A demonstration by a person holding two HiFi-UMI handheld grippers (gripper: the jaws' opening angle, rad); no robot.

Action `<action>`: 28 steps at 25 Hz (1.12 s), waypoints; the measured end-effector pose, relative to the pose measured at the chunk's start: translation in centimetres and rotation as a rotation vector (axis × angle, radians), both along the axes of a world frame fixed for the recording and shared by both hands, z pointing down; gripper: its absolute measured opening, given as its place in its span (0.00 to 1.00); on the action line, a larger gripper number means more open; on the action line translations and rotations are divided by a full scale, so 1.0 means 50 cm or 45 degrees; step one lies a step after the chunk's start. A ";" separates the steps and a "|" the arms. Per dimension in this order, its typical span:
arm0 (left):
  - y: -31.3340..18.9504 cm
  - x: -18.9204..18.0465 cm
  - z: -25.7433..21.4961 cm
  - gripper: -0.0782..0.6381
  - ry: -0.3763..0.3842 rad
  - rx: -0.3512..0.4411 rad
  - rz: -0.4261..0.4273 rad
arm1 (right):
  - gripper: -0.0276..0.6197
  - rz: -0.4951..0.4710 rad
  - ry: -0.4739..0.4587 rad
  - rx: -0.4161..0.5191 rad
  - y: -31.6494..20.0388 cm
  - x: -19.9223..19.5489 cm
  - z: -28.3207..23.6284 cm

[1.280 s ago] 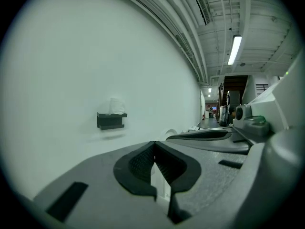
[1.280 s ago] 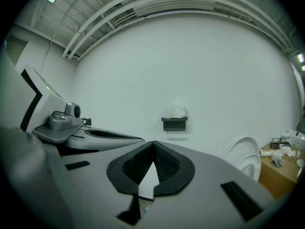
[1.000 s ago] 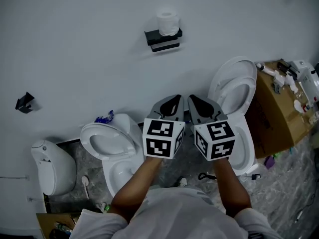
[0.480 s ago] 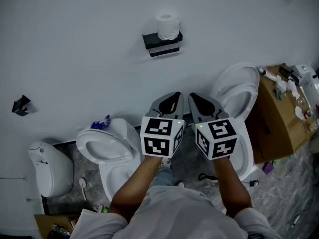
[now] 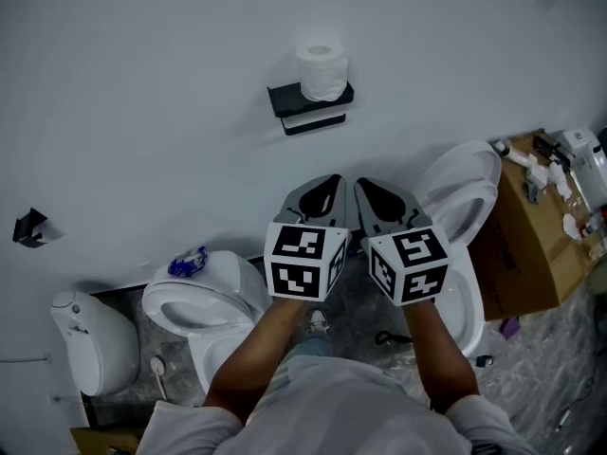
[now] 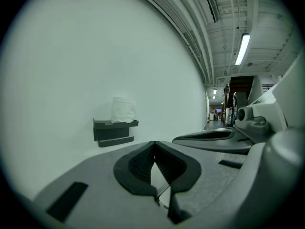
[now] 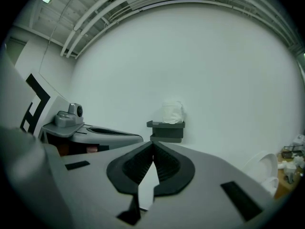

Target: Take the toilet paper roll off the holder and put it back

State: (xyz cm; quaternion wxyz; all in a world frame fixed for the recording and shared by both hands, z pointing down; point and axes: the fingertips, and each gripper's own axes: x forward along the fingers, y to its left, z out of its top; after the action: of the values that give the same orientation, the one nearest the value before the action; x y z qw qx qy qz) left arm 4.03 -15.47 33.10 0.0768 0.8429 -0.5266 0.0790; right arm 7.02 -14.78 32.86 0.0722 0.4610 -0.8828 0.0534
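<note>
Claws side by side in head view: left claw [image 5: 330,184], right claw [image 5: 366,186], roll [image 5: 321,69] upright on holder [image 5: 310,102] well ahead. Left gripper view: claw closed, empty; roll ahead-left. Right gripper view: claw closed, empty; roll ahead, slightly right.

We see the toilet paper roll [image 5: 322,68], white and fairly full, standing upright on end on top of the holder [image 5: 309,104]. The holder is a dark, boxy bracket fixed to the plain white wall, with a flat top shelf and a second lip below it. From the head view, the roll rests toward the shelf's right end.
</note>
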 end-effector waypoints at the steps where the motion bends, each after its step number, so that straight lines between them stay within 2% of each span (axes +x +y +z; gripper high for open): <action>1: -0.016 -0.007 -0.002 0.12 0.002 -0.001 0.003 | 0.05 0.005 0.000 0.000 -0.015 -0.006 -0.003; 11: -0.139 -0.068 -0.016 0.12 0.014 -0.019 0.076 | 0.05 0.035 0.008 0.004 -0.144 -0.081 -0.030; 21: -0.208 -0.105 -0.015 0.12 0.011 -0.036 0.147 | 0.05 0.151 -0.002 0.027 -0.233 -0.107 -0.057; 22: -0.214 -0.109 -0.017 0.12 0.013 -0.033 0.149 | 0.06 0.156 -0.002 0.027 -0.240 -0.110 -0.059; 25: -0.231 -0.121 -0.025 0.12 0.008 -0.022 0.159 | 0.19 0.170 -0.001 0.023 -0.258 -0.119 -0.062; 28: -0.246 -0.130 -0.032 0.12 0.002 -0.013 0.170 | 0.20 0.194 0.000 0.031 -0.278 -0.122 -0.069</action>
State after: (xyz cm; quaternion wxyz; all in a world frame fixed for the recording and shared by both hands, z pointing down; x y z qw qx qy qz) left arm -2.48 -27.79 31.48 0.0762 0.8759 -0.4687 0.0858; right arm 0.91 -28.69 29.40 0.0621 0.5278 -0.8457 0.0479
